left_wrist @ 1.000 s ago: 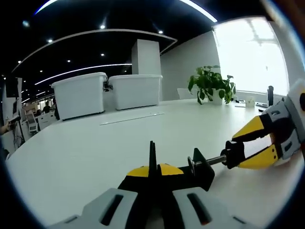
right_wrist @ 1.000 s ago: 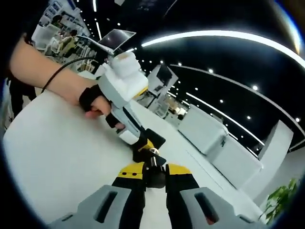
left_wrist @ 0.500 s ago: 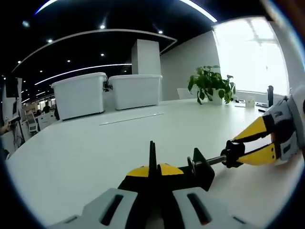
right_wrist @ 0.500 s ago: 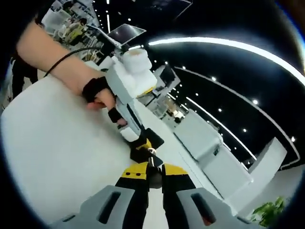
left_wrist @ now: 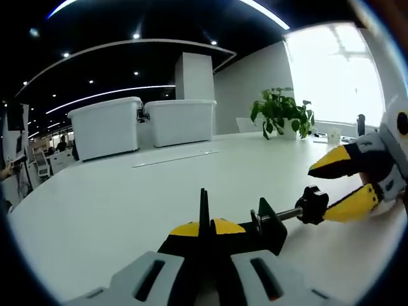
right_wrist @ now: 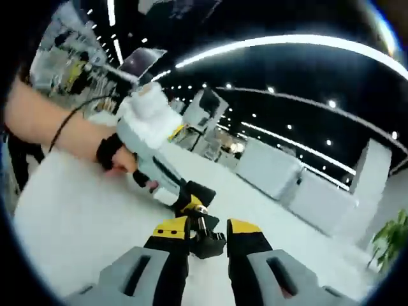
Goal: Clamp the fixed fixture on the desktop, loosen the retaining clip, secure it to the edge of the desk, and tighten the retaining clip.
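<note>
Nearest in the left gripper view, the left gripper [left_wrist: 204,220] has its yellow-tipped jaws pressed together on the thin upright plate of the black fixture [left_wrist: 264,231], which sits on the white desk [left_wrist: 115,204]. From the fixture's block a threaded screw runs off to the right and ends in the black knob [left_wrist: 312,205] of the retaining clip. The right gripper [left_wrist: 341,185] comes in from the right edge with its jaws parted, one yellow tip above the knob and one beside and below it; the lower tip looks close to or touching the knob, the upper one stands clear.

Seen from the right gripper view, the right gripper [right_wrist: 207,231] has a moderate gap between its jaws, and the knob [right_wrist: 208,241] lies in that gap, not clamped. Just beyond it the screw leads to the fixture [right_wrist: 191,194], held by the left gripper [right_wrist: 180,203], whose white body is grasped by a person's hand [right_wrist: 118,159] with a black strap around it.

Farther back on the desk stand two large white bins [left_wrist: 140,124] and a potted plant [left_wrist: 282,113]. Behind them are a white pillar and a bright window, under a dark ceiling with strip lights.
</note>
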A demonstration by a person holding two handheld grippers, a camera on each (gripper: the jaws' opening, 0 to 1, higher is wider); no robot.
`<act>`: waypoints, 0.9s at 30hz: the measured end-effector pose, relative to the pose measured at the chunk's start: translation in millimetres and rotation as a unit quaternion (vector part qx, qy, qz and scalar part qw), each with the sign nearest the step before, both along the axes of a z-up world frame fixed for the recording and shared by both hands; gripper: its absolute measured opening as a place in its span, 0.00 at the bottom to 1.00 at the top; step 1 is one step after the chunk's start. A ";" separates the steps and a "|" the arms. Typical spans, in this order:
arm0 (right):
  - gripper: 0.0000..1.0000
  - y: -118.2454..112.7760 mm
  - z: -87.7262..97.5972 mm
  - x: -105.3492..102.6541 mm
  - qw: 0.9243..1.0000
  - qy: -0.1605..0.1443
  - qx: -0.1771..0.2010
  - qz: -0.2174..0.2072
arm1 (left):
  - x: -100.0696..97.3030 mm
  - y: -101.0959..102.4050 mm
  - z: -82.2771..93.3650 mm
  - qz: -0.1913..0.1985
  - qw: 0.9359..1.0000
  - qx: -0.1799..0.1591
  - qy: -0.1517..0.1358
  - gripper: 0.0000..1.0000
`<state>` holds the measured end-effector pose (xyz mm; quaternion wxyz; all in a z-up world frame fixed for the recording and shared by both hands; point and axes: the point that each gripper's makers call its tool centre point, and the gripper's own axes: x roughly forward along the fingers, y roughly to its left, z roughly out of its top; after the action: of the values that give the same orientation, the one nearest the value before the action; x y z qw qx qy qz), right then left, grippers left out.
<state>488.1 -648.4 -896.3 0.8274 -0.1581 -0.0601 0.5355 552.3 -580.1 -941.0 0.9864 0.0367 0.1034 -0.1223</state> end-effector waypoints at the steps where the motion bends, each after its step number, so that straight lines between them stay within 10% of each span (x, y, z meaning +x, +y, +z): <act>1: 0.25 -2.1 0.6 3.3 0.999 0.039 0.018 0.001 | 0.1 0.0 0.0 0.000 1.000 0.000 0.000 0.05; 8: 0.24 -8.9 -21.6 18.6 0.971 0.230 0.064 -0.004 | 0.9 0.2 0.1 0.000 1.000 0.000 0.000 0.05; 27: 0.21 -0.8 -23.6 10.5 0.992 0.127 0.018 0.001 | -0.1 -0.4 0.2 0.001 1.000 0.000 -0.001 0.05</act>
<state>498.5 -649.2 -919.9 0.8307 -0.0738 0.0353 0.5506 552.2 -580.5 -940.8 0.9867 0.0367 0.1022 -0.1211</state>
